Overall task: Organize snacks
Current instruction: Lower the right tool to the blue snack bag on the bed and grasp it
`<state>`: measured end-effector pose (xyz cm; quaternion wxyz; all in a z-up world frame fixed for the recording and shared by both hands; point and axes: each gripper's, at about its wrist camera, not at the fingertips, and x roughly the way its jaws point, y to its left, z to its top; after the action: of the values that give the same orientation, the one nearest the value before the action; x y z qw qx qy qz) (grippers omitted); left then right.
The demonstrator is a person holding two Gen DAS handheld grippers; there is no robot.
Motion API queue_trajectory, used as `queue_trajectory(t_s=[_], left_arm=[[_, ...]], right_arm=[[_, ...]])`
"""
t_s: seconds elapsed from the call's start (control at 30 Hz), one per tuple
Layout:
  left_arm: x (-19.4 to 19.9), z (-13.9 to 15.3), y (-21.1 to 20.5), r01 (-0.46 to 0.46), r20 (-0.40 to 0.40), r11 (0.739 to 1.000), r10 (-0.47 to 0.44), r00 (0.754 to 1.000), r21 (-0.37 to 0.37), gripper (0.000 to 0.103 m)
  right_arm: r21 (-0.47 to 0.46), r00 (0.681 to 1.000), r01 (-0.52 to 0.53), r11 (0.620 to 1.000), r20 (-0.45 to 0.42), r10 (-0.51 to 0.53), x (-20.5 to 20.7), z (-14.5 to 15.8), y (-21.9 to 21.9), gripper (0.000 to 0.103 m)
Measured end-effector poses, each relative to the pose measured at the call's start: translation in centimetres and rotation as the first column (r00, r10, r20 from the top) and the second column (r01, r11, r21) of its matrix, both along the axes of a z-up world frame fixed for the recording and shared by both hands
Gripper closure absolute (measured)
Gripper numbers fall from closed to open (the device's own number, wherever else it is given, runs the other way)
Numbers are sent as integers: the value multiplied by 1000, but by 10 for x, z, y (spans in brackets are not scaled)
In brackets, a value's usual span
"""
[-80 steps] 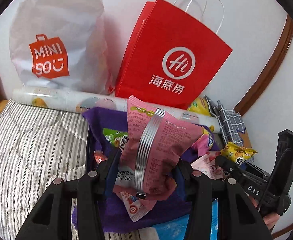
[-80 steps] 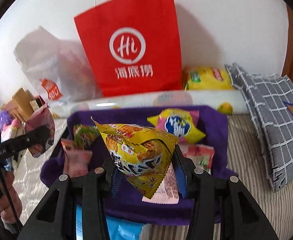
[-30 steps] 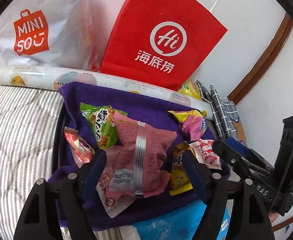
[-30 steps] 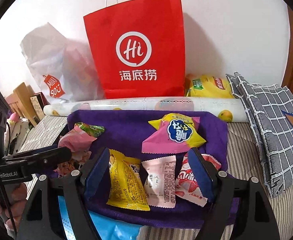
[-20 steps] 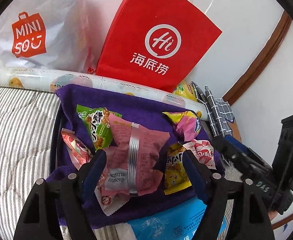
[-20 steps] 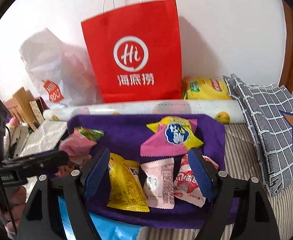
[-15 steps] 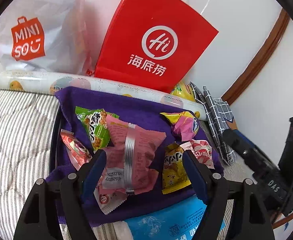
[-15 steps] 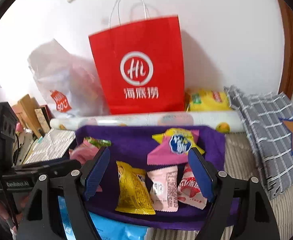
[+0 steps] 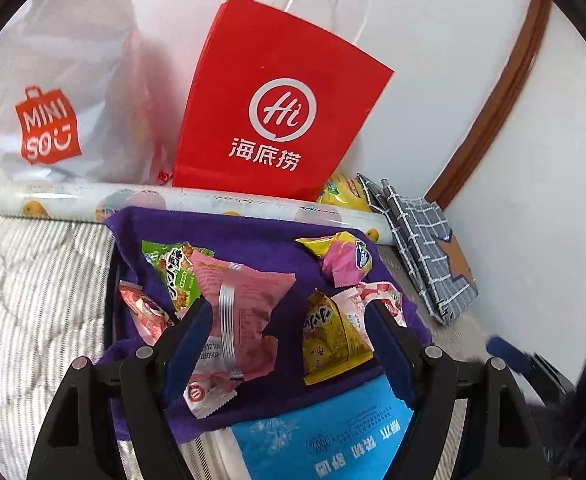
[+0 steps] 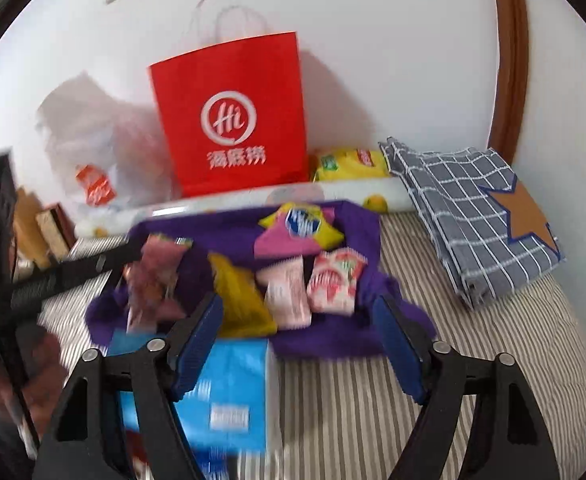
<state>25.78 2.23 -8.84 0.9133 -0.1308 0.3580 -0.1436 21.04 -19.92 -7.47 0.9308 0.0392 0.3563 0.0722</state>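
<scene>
A purple cloth (image 9: 253, 240) on the striped bed carries several snack packets. The pink packet (image 9: 241, 312) lies beside a green packet (image 9: 173, 272), and the yellow packet (image 9: 329, 336) lies right of them. My left gripper (image 9: 289, 332) hovers open above these, touching none. In the blurred right wrist view, my right gripper (image 10: 297, 320) hangs above the cloth's near edge (image 10: 325, 340), its jaws closing on nothing. Beyond it lie the yellow packet (image 10: 237, 300), a pale pink packet (image 10: 285, 296), a strawberry packet (image 10: 333, 280) and a triangular pink-and-yellow packet (image 10: 297, 228).
A red paper bag (image 9: 269, 116) and a white plastic bag (image 9: 61, 92) stand against the wall behind a printed paper roll (image 9: 197, 200). Folded grey checked cloth (image 10: 473, 208) lies at the right. A blue tissue pack (image 9: 321, 428) sits at the cloth's near edge.
Earlier each gripper held a packet: the left the pink one, the right the yellow one. Both packets now lie on the cloth. Both grippers have drawn back, the right one farther.
</scene>
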Motion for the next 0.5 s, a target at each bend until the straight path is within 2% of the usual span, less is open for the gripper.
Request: queue_trajectory(t_s=[0.17,0.27,0.37,0.5], left_arm=[[-24,6,5,15,1,1000,-15,1000,-1,26],[-45,5,14,6,-10,1000,-6,1000,29,26],[-63,0,25,-41,-36,994,45,998,99,26],[-84,-7,44,-46,-68,993,54,996,110,26]], right_arm=[[6,999,-34,999,-25,34,-41,-4,8,26],[20,997,-62,998,-34,62,-60,-11,13,26],[70,992,-100,993,-74,105,-69,-28,21,26],[99,980,-123,988,-143,136,-69,-53,36,26]])
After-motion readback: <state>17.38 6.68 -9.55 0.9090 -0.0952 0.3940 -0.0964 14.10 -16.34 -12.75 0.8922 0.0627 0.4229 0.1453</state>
